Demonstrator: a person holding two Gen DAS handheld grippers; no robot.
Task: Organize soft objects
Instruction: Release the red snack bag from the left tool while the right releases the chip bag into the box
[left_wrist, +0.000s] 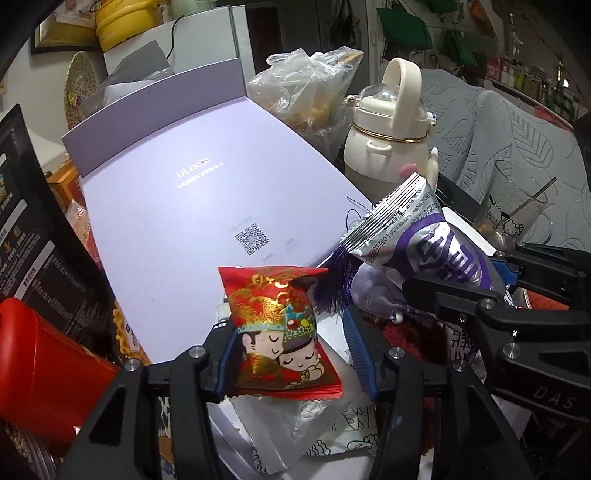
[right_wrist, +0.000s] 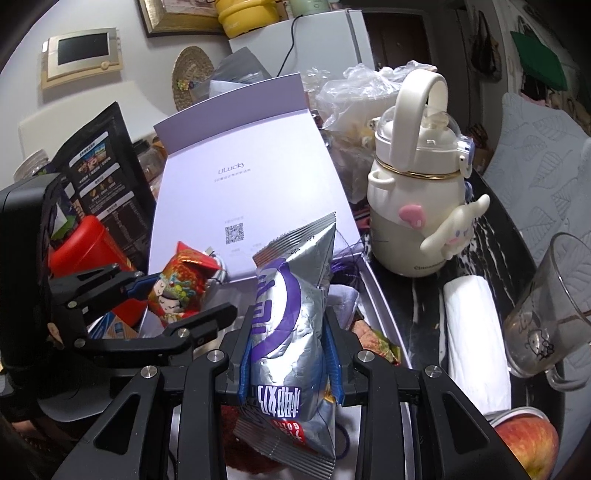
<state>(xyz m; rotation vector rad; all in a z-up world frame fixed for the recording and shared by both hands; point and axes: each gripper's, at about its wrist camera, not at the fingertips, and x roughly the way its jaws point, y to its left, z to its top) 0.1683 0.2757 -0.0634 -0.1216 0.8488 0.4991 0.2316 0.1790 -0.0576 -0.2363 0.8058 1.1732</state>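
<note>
Silver packet (right_wrist: 291, 332) pinched in right gripper (right_wrist: 291, 365) jaws; left gripper (left_wrist: 295, 350) jaws spread around red packet (left_wrist: 280, 328).

So the cartoon-couple packet (left_wrist: 284, 332) sits between the left jaws, leaning on the left one with a gap on the right. It lies on a clear bag (left_wrist: 291, 421), I think. Just past the jaws is the open box lid (left_wrist: 177, 206). The foil packet (right_wrist: 291, 332) stands upright, pinched in the right jaws, right of the first packet. Further right, on the desk (right_wrist: 424, 306): the bottle (right_wrist: 410, 206), with the glass mug (right_wrist: 546, 314) nearer.
</note>
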